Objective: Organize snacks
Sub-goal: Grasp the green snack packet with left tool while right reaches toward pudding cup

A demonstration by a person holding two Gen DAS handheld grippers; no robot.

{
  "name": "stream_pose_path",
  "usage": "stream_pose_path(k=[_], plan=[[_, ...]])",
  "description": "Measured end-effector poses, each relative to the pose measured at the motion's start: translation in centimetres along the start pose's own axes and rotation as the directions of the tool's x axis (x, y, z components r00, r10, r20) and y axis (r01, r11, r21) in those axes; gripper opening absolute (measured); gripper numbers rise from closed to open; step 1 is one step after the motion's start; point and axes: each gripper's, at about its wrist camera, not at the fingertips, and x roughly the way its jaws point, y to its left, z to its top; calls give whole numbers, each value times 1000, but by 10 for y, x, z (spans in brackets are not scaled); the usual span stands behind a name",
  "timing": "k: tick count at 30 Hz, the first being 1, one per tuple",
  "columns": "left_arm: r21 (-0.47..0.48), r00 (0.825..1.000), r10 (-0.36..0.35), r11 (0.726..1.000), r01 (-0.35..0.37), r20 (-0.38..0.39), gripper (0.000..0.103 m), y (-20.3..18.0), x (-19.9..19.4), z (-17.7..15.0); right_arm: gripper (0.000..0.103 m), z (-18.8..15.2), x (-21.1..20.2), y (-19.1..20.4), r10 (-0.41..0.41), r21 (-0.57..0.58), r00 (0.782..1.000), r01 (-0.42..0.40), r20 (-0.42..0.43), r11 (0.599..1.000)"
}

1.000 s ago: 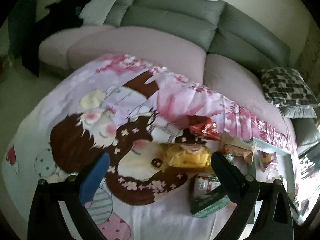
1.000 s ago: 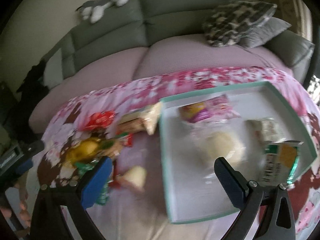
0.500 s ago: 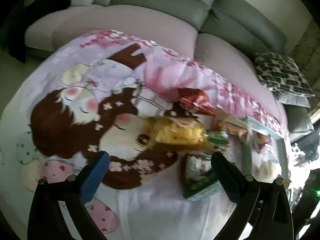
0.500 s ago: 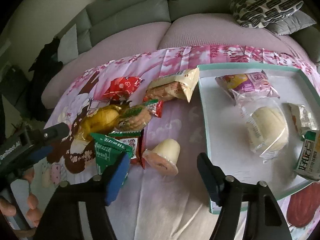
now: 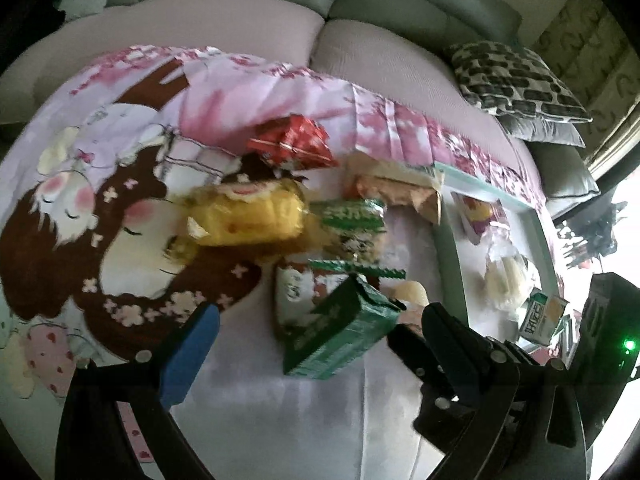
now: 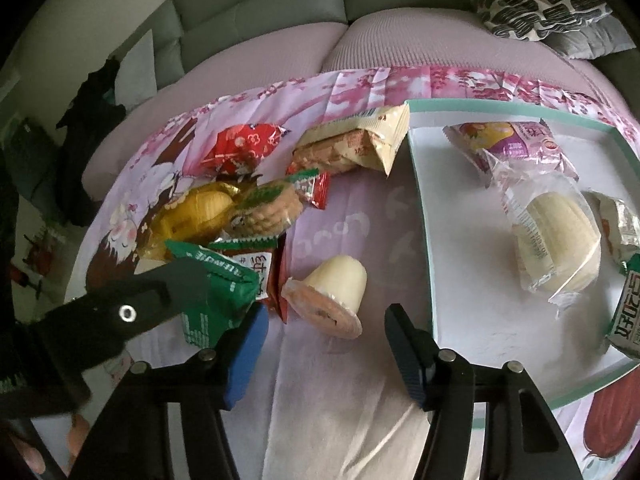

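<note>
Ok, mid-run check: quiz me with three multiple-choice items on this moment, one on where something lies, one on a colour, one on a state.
1. Where does the jelly cup lie?
A. inside the tray
B. on the printed cloth, outside the tray
C. on the sofa cushion

2. What colour is the rim of the tray?
A. teal
B. red
C. black

3. How does the right gripper stand to the jelly cup?
A. clamped on it and lifted
B. over the tray, nowhere near it
C. jaws either side of it, pads not pressing

Answers:
1 B, the cup lies on its side on the printed cloth, left of the tray's edge.
2 A, the raised border around the white floor is teal.
3 C, the jaws are closing with the cup between them, and gaps show on both sides.
</note>
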Motion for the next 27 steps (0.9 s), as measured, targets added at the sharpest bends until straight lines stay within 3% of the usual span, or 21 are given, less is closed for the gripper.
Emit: stream_pose_path(k=[12, 18, 20, 23, 27], plan=[[27, 994, 42, 999, -40, -100, 101, -8, 33, -1, 64, -2, 3, 1, -4, -10, 1000, 4, -25, 1000], [-11, 992, 93, 995, -94, -83, 101, 5, 30, 0, 64, -2, 3, 0, -6, -11, 1000, 5, -27, 1000], [-27, 991, 110, 993, -112, -73, 99, 11, 27, 0, 63, -2, 4, 0, -5, -8, 1000, 5, -26, 1000], [-61, 991, 114, 991, -119, -74, 86, 22, 25, -1, 63, -1, 4, 0, -9, -8, 1000, 9, -22, 1000], [-64, 991, 102, 992, -108, -86, 85, 26, 23, -2, 63, 0, 4, 1, -13, -10, 1000, 12, -12, 1000]])
